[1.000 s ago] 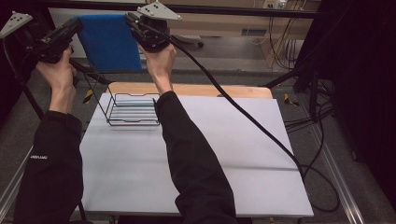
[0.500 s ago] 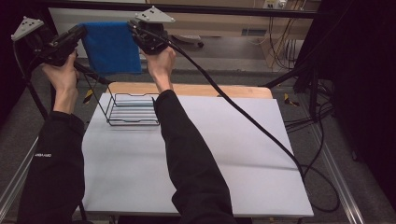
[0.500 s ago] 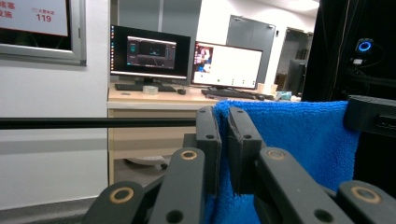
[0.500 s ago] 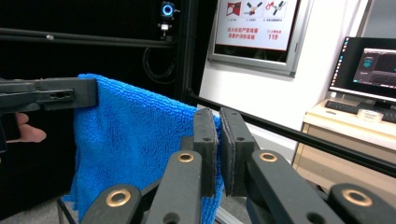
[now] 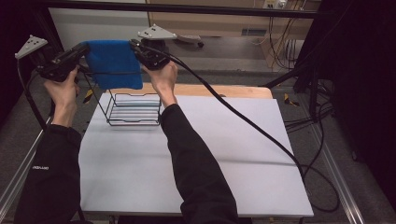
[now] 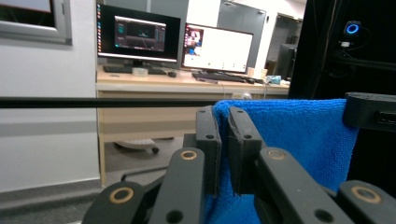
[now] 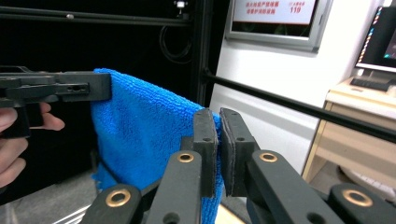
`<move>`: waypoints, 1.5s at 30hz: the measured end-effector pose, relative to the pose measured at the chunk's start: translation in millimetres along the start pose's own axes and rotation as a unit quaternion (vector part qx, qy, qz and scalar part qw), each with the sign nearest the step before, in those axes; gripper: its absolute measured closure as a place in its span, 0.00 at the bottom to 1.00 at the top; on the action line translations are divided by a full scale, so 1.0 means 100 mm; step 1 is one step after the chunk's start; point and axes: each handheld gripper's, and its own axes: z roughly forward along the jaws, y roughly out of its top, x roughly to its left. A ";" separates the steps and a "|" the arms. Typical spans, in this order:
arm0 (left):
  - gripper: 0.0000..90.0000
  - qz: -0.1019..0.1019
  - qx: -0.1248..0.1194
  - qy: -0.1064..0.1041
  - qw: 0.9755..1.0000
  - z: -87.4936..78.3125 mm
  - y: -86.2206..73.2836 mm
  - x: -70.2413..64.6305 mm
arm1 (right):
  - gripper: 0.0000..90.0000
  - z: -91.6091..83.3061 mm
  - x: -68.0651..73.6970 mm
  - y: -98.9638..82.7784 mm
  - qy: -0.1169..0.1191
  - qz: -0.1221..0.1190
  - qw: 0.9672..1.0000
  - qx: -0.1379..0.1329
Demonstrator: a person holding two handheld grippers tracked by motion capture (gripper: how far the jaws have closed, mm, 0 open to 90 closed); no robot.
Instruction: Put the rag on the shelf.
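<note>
I am holding a blue cloth [image 5: 114, 63] up in the air between my two grippers, well above the counter [image 5: 224, 140]. My left gripper [image 5: 85, 49] is pinching one top corner of the cloth: in the left gripper view its jaws are pressed nearly together with the blue fabric [image 6: 289, 140] caught between them and spilling off to the gripper's right side. My right gripper [image 5: 135, 46] is pinching the opposite top corner, and in the right gripper view its jaws are likewise squeezed on the cloth's [image 7: 140, 135] edge, the fabric hanging down to that gripper's left. Across that same view I am seeing the left gripper [image 7: 100, 86] clamped on the far corner, with the fingers of my left hand [image 7: 14, 140] wrapped around its handle.

The cloth is hanging stretched between the two grippers, its upper edge running from one to the other and the rest draping below them. Below the grippers, a black wire rack [image 5: 133, 109] is standing on the far left part of the white counter, and the cloth's lower edge is hanging above the rack's rear rim; I cannot tell whether they are touching. A black cable [image 5: 243, 126] is trailing from my right gripper across the counter.
</note>
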 end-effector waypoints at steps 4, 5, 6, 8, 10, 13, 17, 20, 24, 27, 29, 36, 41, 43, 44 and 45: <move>0.93 0.006 0.007 -0.004 1.000 -0.06 -0.06 -0.02 | 0.96 -0.04 0.05 -0.04 0.001 -0.007 1.000 0.018; 0.93 0.007 0.006 -0.005 1.000 -0.08 -0.08 -0.01 | 0.96 -0.05 0.06 -0.04 0.003 -0.011 1.000 0.021; 0.93 0.004 0.006 -0.010 1.000 -0.10 -0.09 -0.01 | 0.96 -0.06 0.07 -0.05 0.008 -0.010 1.000 0.021; 0.93 0.004 0.009 -0.019 1.000 -0.14 -0.11 0.00 | 0.95 -0.08 0.07 -0.07 0.016 -0.003 1.000 0.020; 0.93 0.010 0.011 -0.020 1.000 -0.17 -0.13 -0.02 | 0.95 -0.10 0.06 -0.10 0.020 0.003 1.000 0.023; 0.93 0.019 0.012 -0.015 1.000 -0.21 -0.14 -0.05 | 0.95 -0.13 0.08 -0.13 0.025 0.005 0.999 0.026; 0.92 0.012 0.015 -0.020 1.000 -0.26 -0.18 -0.04 | 0.95 -0.17 0.13 -0.13 0.037 -0.002 0.999 0.037; 0.92 0.007 0.020 -0.026 0.999 -0.28 -0.21 -0.03 | 0.95 -0.20 0.16 -0.12 0.043 -0.007 0.998 0.046; 0.92 0.008 0.029 -0.024 0.999 -0.31 -0.26 -0.04 | 0.95 -0.22 0.19 -0.14 0.044 -0.014 0.997 0.061; 0.91 0.009 0.039 -0.021 0.999 -0.33 -0.30 -0.05 | 0.95 -0.22 0.21 -0.16 0.047 -0.019 0.996 0.078; 0.90 0.009 0.042 -0.022 0.999 -0.35 -0.33 -0.05 | 0.95 -0.22 0.23 -0.19 0.048 -0.024 0.994 0.092; 0.89 0.007 0.059 -0.025 0.998 -0.42 -0.41 -0.04 | 0.95 -0.24 0.30 -0.24 0.062 -0.032 0.990 0.120; 0.88 0.009 0.075 -0.026 0.997 -0.46 -0.45 -0.03 | 0.95 -0.23 0.31 -0.31 0.073 -0.027 0.988 0.134; 0.87 0.009 0.081 -0.027 0.996 -0.46 -0.46 -0.04 | 0.95 -0.23 0.30 -0.35 0.074 -0.022 0.987 0.140; 0.86 0.012 0.083 -0.026 0.996 -0.47 -0.46 -0.04 | 0.95 -0.23 0.30 -0.37 0.074 -0.020 0.987 0.142; 0.85 0.014 0.085 -0.025 0.996 -0.47 -0.46 -0.05 | 0.95 -0.22 0.29 -0.39 0.075 -0.021 0.986 0.145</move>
